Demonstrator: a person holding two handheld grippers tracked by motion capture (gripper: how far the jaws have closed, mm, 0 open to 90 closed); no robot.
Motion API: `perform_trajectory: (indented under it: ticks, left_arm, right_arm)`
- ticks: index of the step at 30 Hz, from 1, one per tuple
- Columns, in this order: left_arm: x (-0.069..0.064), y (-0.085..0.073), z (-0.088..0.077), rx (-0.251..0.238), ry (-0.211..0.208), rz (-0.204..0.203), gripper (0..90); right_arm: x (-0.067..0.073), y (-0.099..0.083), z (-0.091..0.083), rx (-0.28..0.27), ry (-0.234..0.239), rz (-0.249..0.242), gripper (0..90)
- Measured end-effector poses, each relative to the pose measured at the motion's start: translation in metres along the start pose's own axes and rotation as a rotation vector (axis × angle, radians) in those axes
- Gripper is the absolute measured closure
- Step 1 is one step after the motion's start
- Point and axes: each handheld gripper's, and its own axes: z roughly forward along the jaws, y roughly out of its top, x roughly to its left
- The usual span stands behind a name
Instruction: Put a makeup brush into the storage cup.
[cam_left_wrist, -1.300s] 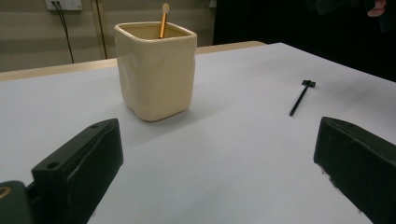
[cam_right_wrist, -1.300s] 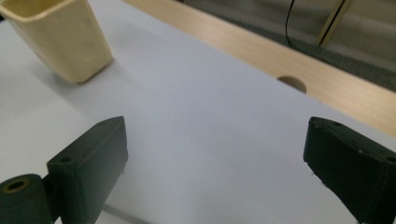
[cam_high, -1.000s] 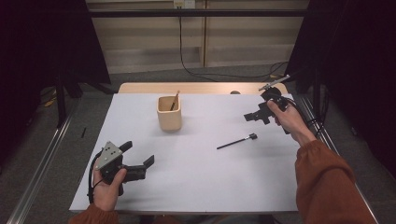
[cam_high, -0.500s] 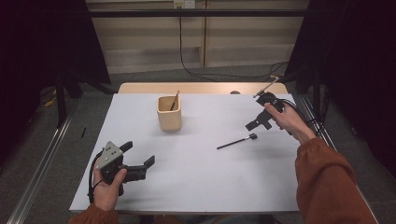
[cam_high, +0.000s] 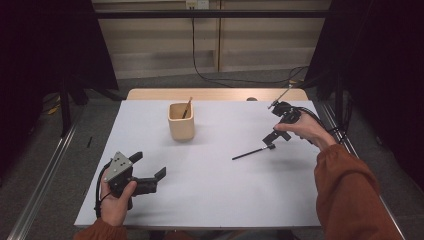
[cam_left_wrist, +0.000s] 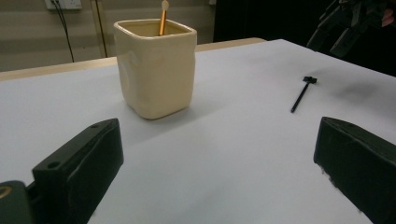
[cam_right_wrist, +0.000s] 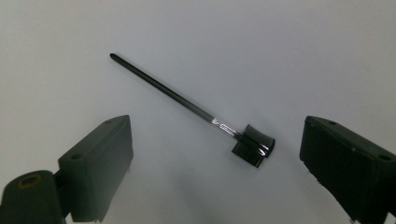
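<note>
A thin black brush with a small comb head lies on the white table, right of centre. My right gripper hovers just above its head end, pointing down. In the right gripper view the brush lies between the jaws of the right gripper, which have just been closing a little; the pads stay apart from it, so it is open. My left gripper rests at the front left, open with nothing in it. A cream square cup holds an orange stick.
The cup stands ahead of the left gripper, with the brush farther right. Bare wood of the table top shows past the white sheet. Metal rails run along both sides, and cables lie on the floor behind.
My right gripper has dropped and moved left from the far right corner, tilting down over the brush's head. The left gripper, cup and brush have stayed put.
</note>
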Motion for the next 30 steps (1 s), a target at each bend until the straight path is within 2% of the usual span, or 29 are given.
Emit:
perform_trajectory:
  ticks: [3, 4, 6, 8, 10, 11, 13, 18, 19, 20, 28, 30]
  left_arm:
    - [0.000, 0.000, 0.000, 0.002, -0.001, 0.001, 1.5]
    - [0.000, 0.000, 0.000, 0.003, -0.001, -0.003, 1.5]
    - [0.000, 0.000, 0.000, 0.004, -0.003, -0.001, 1.6]
    - [0.000, 0.000, 0.000, 0.006, -0.003, 0.002, 1.6]
    - [0.000, 0.000, 0.000, 0.006, -0.003, 0.002, 1.6]
    - [0.000, 0.000, 0.001, 0.006, -0.003, 0.001, 1.6]
    - [0.000, -0.001, 0.001, 0.004, -0.005, 0.001, 1.7]
    - [0.001, -0.001, 0.001, 0.002, -0.004, -0.004, 1.7]
    - [0.001, -0.001, 0.000, 0.003, -0.005, -0.001, 1.7]
    - [0.001, -0.001, 0.001, 0.002, -0.005, -0.001, 1.7]
    - [0.001, -0.001, 0.000, 0.004, -0.007, -0.001, 1.7]
    - [0.001, -0.001, 0.000, 0.003, -0.007, -0.001, 1.7]
  right_arm:
    - [0.005, 0.002, 0.005, 0.019, 0.026, -0.054, 9.4]
    - [0.006, 0.002, 0.006, 0.020, 0.019, -0.086, 8.5]
    - [0.008, 0.002, 0.009, 0.039, 0.021, -0.134, 14.1]
    - [0.008, 0.001, 0.013, 0.061, 0.011, -0.162, 9.9]
    - [0.008, 0.000, 0.018, 0.087, 0.029, -0.173, 13.5]
    - [0.007, 0.000, 0.021, 0.097, 0.021, -0.185, 13.6]
    - [0.007, -0.001, 0.024, 0.112, 0.007, -0.192, 19.5]
    - [0.009, 0.003, 0.031, 0.115, -0.014, -0.272, 39.6]
    - [0.011, 0.004, 0.032, 0.128, -0.017, -0.276, 43.8]
    - [0.011, 0.005, 0.034, 0.142, -0.020, -0.300, 47.1]
    - [0.016, 0.014, 0.042, 0.189, -0.030, -0.373, 62.6]
    - [0.016, 0.013, 0.046, 0.209, -0.033, -0.375, 65.3]
